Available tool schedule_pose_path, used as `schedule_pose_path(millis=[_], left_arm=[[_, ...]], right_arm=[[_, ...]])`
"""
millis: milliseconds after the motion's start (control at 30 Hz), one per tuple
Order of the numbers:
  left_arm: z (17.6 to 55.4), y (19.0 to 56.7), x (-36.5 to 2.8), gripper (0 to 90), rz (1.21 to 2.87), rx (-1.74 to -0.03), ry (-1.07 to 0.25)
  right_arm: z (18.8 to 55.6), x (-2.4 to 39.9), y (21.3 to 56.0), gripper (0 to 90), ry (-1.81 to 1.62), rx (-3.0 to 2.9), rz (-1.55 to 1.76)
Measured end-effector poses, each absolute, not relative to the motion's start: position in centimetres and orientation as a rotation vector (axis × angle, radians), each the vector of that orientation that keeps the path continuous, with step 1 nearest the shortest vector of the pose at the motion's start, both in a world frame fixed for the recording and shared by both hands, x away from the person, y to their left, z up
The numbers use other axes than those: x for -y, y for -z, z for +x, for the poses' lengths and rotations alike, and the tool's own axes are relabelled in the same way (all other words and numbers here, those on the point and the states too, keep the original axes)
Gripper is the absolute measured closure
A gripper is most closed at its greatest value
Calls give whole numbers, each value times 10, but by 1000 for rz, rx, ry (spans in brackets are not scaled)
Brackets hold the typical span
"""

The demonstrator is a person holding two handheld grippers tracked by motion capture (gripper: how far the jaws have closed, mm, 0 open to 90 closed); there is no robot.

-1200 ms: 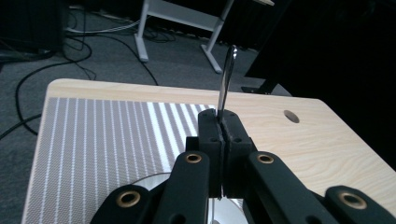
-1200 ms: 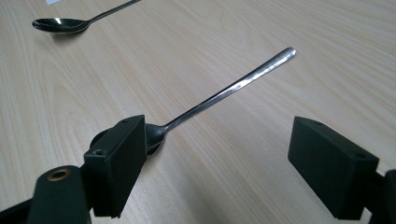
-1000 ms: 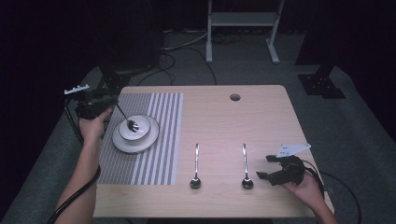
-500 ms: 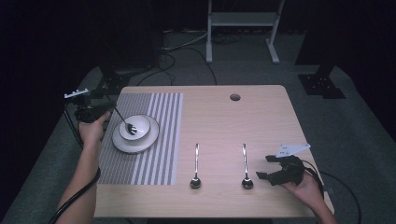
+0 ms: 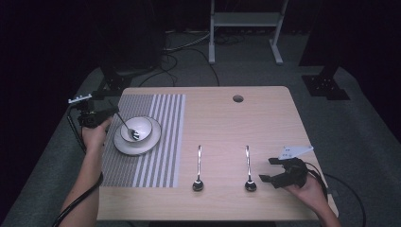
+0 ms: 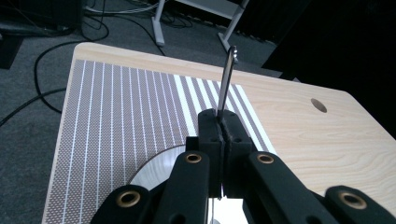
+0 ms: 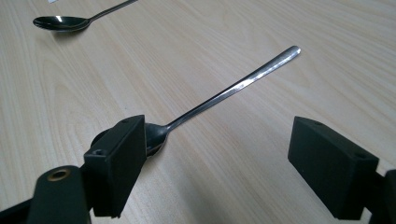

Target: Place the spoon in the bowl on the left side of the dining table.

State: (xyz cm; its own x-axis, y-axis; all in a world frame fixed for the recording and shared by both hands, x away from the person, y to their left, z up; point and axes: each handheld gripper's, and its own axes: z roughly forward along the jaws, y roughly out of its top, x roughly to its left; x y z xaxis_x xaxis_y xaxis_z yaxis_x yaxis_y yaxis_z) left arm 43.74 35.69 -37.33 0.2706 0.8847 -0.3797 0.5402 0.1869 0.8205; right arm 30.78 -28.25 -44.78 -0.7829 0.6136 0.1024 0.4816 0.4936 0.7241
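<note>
- Clamping a spoon [image 5: 126, 127] by its handle, our left gripper [image 5: 97, 114] sits at the frame's left; the spoon's head rests in the bowl [image 5: 142, 126] on the plate [image 5: 124, 147].
- At lower right, we keep our right gripper [image 5: 270, 169] released, just beside the nearest table spoon [image 5: 248, 171].

Striped placemat [image 5: 156, 142] on wooden table [image 5: 227, 127]; metal stand [image 5: 243, 23], cables [image 5: 182, 56] on grey floor.
</note>
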Motion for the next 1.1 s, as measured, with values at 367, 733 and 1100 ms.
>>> schedule_pose_path(millis=[367,733,1100], left_arm=[[435,384,-363,890,1471,-1419,-399],[433,390,-370,878,1444,-1447,-393],[430,400,-376,849,1439,-1474,-386]], right_arm=[[308,282,448,183,-1161,-2567,948],[309,281,449,183,-1160,-2569,948],[308,281,449,183,-1160,-2570,946]])
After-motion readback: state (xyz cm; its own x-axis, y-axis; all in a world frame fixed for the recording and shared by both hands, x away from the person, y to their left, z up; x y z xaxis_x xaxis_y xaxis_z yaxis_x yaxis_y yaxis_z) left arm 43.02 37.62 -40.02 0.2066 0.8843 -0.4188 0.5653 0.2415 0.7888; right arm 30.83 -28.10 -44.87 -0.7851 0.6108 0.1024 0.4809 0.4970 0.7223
